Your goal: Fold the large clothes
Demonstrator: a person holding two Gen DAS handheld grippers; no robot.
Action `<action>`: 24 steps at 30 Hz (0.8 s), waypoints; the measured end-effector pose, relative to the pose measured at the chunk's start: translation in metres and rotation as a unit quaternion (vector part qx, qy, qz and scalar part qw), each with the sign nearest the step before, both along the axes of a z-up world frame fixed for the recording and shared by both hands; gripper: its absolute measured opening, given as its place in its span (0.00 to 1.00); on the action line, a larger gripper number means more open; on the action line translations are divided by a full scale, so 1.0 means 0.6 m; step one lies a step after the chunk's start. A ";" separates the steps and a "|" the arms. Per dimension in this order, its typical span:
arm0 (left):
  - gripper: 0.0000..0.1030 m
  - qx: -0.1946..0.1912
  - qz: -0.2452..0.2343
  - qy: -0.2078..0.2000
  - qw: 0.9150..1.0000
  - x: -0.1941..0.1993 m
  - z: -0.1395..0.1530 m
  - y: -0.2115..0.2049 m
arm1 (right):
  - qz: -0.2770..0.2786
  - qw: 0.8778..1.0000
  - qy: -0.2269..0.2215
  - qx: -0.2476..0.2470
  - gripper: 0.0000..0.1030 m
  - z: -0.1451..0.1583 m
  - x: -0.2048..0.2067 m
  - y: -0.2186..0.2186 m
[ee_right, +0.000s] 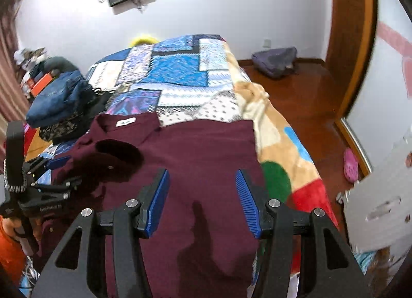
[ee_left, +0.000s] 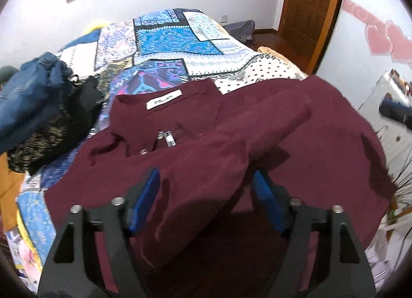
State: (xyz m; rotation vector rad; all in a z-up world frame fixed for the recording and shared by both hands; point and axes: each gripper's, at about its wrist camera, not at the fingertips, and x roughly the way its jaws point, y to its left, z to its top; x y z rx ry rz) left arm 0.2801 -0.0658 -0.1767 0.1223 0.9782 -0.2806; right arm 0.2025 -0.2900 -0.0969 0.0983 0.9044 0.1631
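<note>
Both grippers hanging open over maroon shirt (ee_right: pixel 206 148): left gripper (ee_left: pixel 206 187) straddling loose sleeve fold, right gripper (ee_right: pixel 202 189) empty. Clothes pile (ee_left: pixel 38 117) crowding left edge, quilt (ee_left: pixel 175 40) beyond lying free.

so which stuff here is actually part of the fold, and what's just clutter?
In the job:
- maroon shirt, spread on the bed
- left claw, open, a fold of shirt between its pads
- right claw, open above the shirt

Lying about:
- denim garment beside the shirt
- dark patterned clothes
- grey bag on floor
- pink slipper
</note>
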 end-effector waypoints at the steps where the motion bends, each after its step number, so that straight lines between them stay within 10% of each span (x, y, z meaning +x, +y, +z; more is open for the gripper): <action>1: 0.59 -0.016 -0.004 0.008 1.000 0.007 0.000 -0.001 | -0.004 1.000 0.005 0.003 0.48 -0.006 0.001 -0.006; 7: 0.13 -0.078 -0.037 0.012 0.996 0.010 0.025 0.009 | -0.008 0.999 0.032 0.013 0.48 -0.033 0.002 -0.018; 18: 0.11 -0.020 0.125 -0.147 0.981 -0.097 0.137 0.205 | 0.024 0.999 0.033 -0.006 0.48 -0.045 0.017 0.028; 24: 0.12 -0.024 0.232 -0.085 0.969 -0.165 0.057 0.333 | 0.034 0.998 0.058 -0.004 0.48 -0.071 0.020 0.057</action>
